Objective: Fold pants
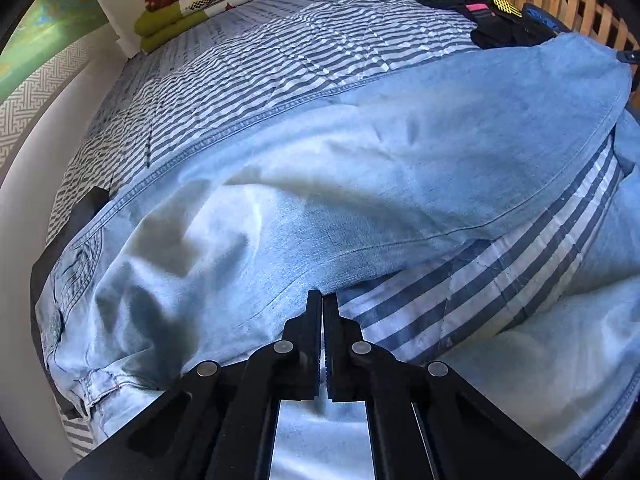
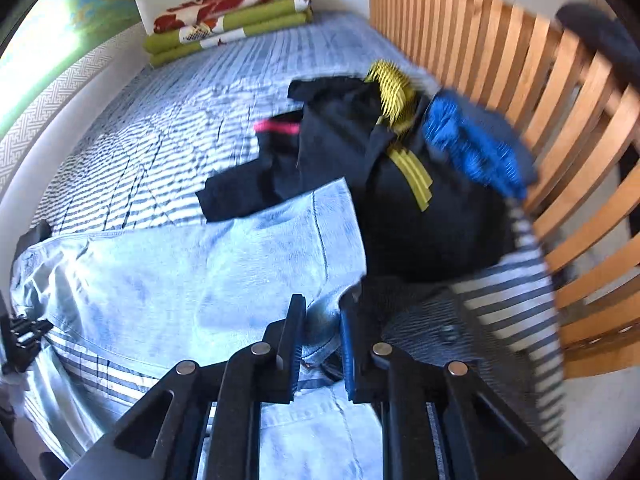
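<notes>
left tongs (image 1: 322, 300): black two-finger gripper, jaws fully together, tips pointing steeply down at the inner edge of the light blue faded denim pants (image 1: 320, 184). whether a bit of denim is pinched between the tips cannot be told; none shows in the slit.

pants lie spread on the blue-and-white striped bed cover (image 1: 248, 68), one leg running away from the left tongs toward the upper right, the waistband end off to their left. a wedge of striped cover shows between the two legs, just right of the tips.

right tongs (image 2: 323, 308): jaws narrowly apart, a fold of denim near the pants' hem sits in the gap; the view is blurred, so contact of the pads with the cloth cannot be confirmed.

beyond the right tongs, a heap of black clothes with yellow stripes (image 2: 380, 160) overlaps the pants' far edge; a bright blue garment (image 2: 472, 144) lies right of it, against the wooden slatted bed rail (image 2: 520, 80). a folded green and red floral blanket (image 2: 228, 24) rests at the far end.

no containers in view.
</notes>
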Available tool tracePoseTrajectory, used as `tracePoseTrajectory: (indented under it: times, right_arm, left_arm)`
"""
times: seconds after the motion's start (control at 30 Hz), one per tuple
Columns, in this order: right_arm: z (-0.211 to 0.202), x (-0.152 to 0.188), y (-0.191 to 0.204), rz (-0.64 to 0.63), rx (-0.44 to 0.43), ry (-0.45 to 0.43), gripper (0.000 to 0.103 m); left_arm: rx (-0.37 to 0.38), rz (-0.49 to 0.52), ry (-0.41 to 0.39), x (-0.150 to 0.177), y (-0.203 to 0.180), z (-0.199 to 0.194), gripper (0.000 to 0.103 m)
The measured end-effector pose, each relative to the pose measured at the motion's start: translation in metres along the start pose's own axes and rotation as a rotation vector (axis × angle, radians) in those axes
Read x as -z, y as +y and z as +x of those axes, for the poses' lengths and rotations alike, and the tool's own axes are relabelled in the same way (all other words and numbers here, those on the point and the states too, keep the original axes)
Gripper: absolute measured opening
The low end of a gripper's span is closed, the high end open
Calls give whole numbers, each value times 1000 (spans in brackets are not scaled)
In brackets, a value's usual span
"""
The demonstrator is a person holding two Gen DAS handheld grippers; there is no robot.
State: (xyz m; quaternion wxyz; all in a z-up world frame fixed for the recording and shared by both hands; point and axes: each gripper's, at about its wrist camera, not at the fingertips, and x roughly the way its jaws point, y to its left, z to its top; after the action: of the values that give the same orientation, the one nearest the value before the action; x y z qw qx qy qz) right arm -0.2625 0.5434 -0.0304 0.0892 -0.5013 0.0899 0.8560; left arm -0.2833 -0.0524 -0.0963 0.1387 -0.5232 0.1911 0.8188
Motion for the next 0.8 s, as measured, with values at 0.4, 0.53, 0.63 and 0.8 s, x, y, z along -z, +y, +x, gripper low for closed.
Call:
tracePoseTrajectory:
  times: [0.4, 0.53, 0.63, 0.8]
  right_arm:
    - [34, 28, -41, 59, -15, 162, 32]
    - [51, -19, -45, 119, -34, 54, 37]
    - [86, -50, -33, 89, -11, 30, 40]
    - [142, -72, -15, 75, 74, 66, 51]
  left_arm:
    - [153, -21, 81, 27, 6, -20, 2]
    - [138, -18, 67, 7, -6, -13, 2]
    - [139, 3, 93, 2, -20, 5, 2]
    - [142, 4, 122, 7, -37, 24, 2]
